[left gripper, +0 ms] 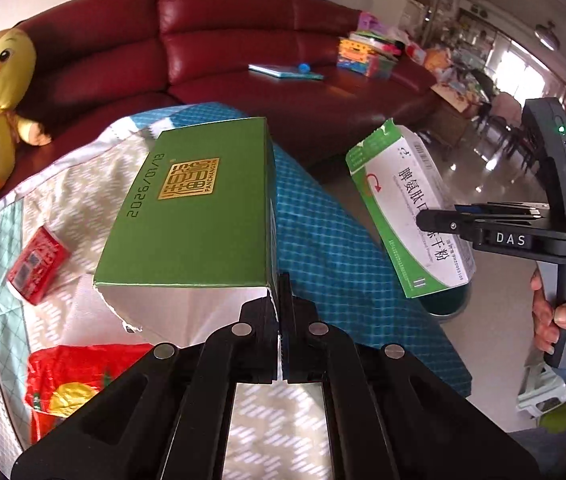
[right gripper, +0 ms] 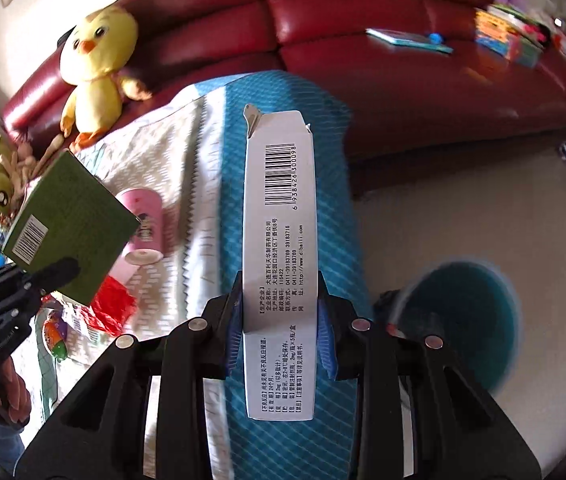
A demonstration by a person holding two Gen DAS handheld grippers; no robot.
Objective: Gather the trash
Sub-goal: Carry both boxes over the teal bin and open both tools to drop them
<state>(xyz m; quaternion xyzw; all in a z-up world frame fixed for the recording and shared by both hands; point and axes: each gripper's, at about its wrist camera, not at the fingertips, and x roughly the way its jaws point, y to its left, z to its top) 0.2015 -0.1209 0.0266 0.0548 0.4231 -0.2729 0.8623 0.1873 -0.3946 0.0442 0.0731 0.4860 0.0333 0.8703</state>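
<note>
My left hand-held gripper [left gripper: 281,312] is pinched fully together on the torn edge of the green box [left gripper: 199,208], which hangs lifted above the patterned worktop [left gripper: 83,200]. My right hand-held gripper [right gripper: 279,320] is part-way closed, its blue pads [right gripper: 325,336] pressing both sides of the white medicine carton [right gripper: 281,220]; the carton points toward 12 o'clock and is clear of the worktop's blue cloth edge [right gripper: 323,160]. In the left wrist view that carton sits at 3 o'clock of the green box, well apart from it. A small red box [left gripper: 37,266] lies on the worktop at 9 o'clock, a red wrapper [left gripper: 79,380] at 7 o'clock. In the right wrist view a pink cup [right gripper: 143,226] lies on its side at 9 o'clock, and a teal bin [right gripper: 463,320] stands on the floor at 4 o'clock.
</note>
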